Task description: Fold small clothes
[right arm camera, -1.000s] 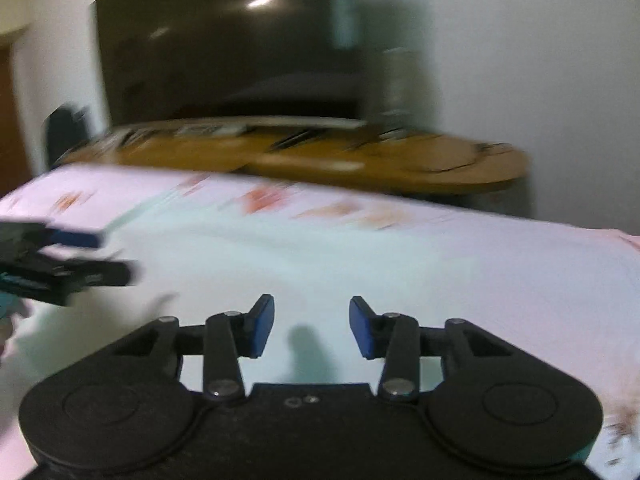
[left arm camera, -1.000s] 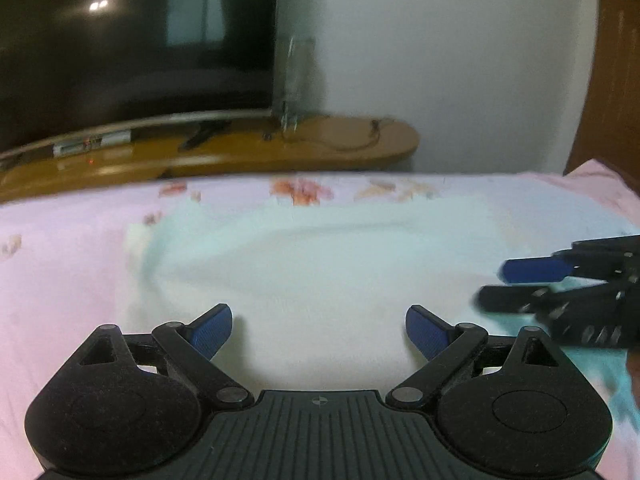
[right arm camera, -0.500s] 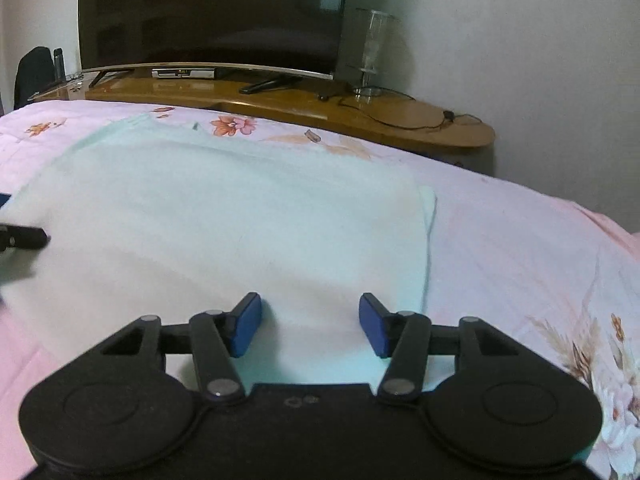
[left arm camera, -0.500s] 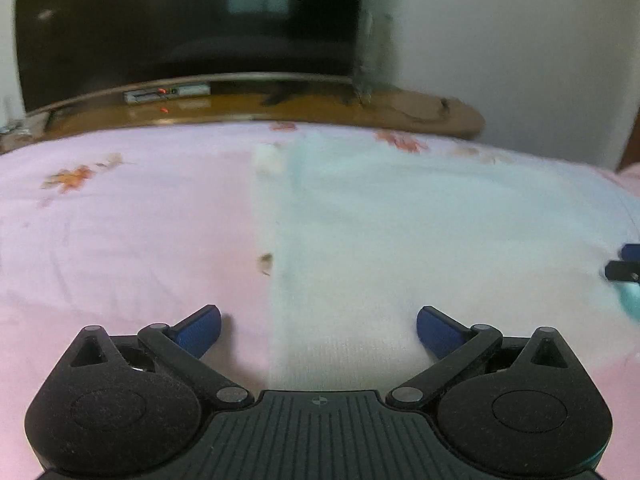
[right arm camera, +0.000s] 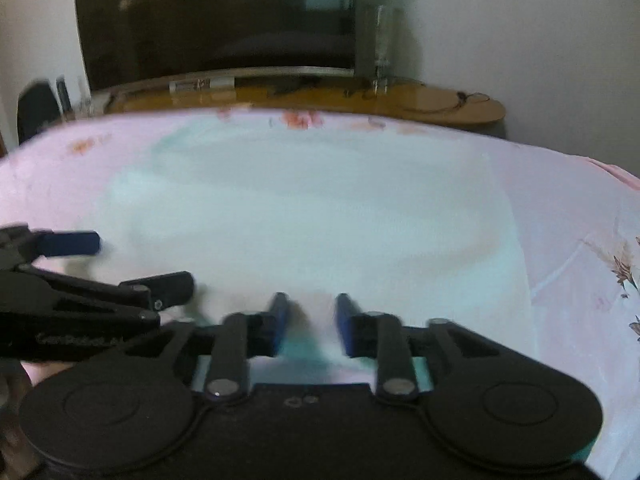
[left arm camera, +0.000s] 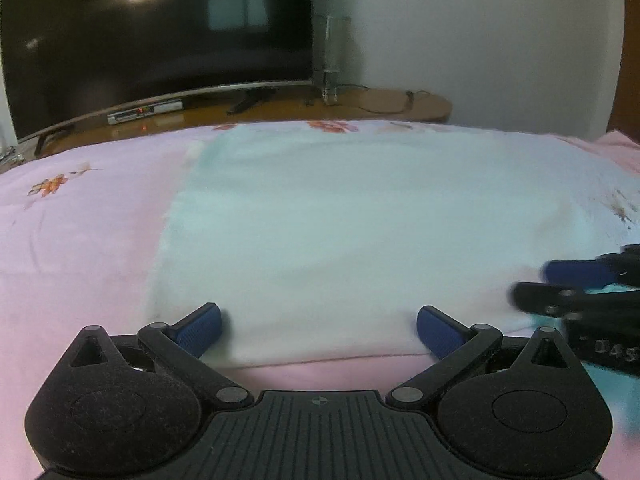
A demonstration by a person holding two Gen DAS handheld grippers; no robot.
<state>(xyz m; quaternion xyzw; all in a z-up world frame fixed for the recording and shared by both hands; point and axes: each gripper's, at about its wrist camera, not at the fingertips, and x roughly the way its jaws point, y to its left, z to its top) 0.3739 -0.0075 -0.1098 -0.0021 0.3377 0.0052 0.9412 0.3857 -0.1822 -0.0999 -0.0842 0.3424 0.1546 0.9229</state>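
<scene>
A: How many things do we count here?

B: We count one pale mint-green rectangular cloth (left arm camera: 360, 232), lying flat on the pink bed sheet with orange flower prints (left arm camera: 80, 240). We hold two black grippers with blue finger pads. The left gripper (left arm camera: 318, 330) has its fingers spread wide, one at each side of the cloth's near edge, and holds nothing. The right gripper (right arm camera: 309, 326) has a narrower gap between its fingers; the near hem of the cloth lies between them, but the picture is blurred and we cannot tell if they pinch it.

A: Are the two grippers close together?

B: Yes, near each other along the same near edge; each one shows in the side of the other's view.

A: And the room?

B: Behind the bed we see one long wooden stand (right arm camera: 440, 108) against a white wall (left arm camera: 480, 32). On it stands one large dark television (left arm camera: 160, 40), one tall clear glass (left arm camera: 332, 60), and one thin cable (left arm camera: 388, 100).
</scene>
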